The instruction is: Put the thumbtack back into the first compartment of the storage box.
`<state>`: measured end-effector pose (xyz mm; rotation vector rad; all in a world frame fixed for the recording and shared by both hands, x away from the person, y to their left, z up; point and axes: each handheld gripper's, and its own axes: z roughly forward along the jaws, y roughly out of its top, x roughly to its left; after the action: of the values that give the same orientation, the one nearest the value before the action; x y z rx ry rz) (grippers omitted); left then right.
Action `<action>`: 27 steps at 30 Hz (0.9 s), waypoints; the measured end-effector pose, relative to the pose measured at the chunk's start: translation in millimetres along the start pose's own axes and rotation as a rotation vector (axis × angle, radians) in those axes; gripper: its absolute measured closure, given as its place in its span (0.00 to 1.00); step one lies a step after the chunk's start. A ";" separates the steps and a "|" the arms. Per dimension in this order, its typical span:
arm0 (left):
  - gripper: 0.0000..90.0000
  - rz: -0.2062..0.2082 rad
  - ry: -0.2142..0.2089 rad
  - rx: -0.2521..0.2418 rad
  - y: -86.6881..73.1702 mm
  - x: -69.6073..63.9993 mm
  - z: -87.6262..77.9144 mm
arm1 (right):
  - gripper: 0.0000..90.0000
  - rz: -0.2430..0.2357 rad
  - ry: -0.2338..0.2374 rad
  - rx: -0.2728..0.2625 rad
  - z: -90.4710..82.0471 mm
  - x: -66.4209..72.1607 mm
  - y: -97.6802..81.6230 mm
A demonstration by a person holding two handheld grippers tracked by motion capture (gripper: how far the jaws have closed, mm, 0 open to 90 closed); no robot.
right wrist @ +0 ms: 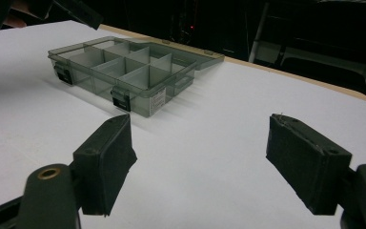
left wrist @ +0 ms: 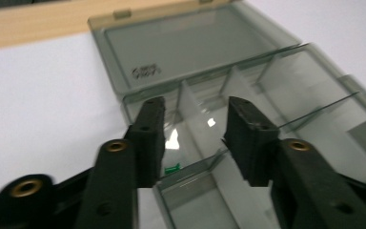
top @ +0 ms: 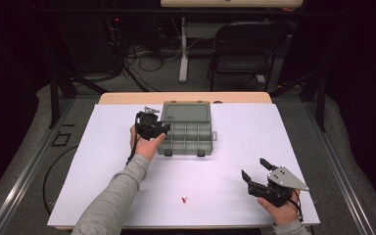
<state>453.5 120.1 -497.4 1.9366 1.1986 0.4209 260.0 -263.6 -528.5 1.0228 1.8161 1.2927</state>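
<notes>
The box (left wrist: 209, 62) is see-through grey plastic, smooth and shiny; the table (top: 235, 147) top is white and matt; its edge (top: 186, 97) is wood.

one grey translucent plastic compartment box (top: 187, 128), lid open; one small red piece (top: 184, 199); one small green piece (left wrist: 172, 168); two black two-jaw grippers.

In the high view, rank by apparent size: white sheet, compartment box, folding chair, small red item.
1. white sheet
2. folding chair and compartment box: look alike, and the chair is farther away, so unranked
3. small red item
</notes>
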 end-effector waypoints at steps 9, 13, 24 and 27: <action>0.52 0.134 -0.029 -0.074 -12.0 -10.8 -26.2 | 0.26 -0.003 0.001 -0.001 0.1 0.4 -0.1; 0.51 0.141 -0.062 -0.082 -25.6 -11.0 -41.5 | 0.26 -0.002 -0.001 -0.002 0.4 0.3 -0.1; 0.31 0.070 -0.190 -0.124 -70.7 -16.7 -87.1 | 0.24 -0.001 0.000 -0.006 1.3 2.6 -0.4; 0.26 0.069 -0.183 -0.160 -80.5 -19.3 -100.2 | 0.24 -0.004 0.003 -0.003 1.8 3.3 -0.5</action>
<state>332.6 167.7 -494.8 1.8394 0.9540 0.3556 259.9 -260.0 -529.7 1.0158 1.8176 1.2949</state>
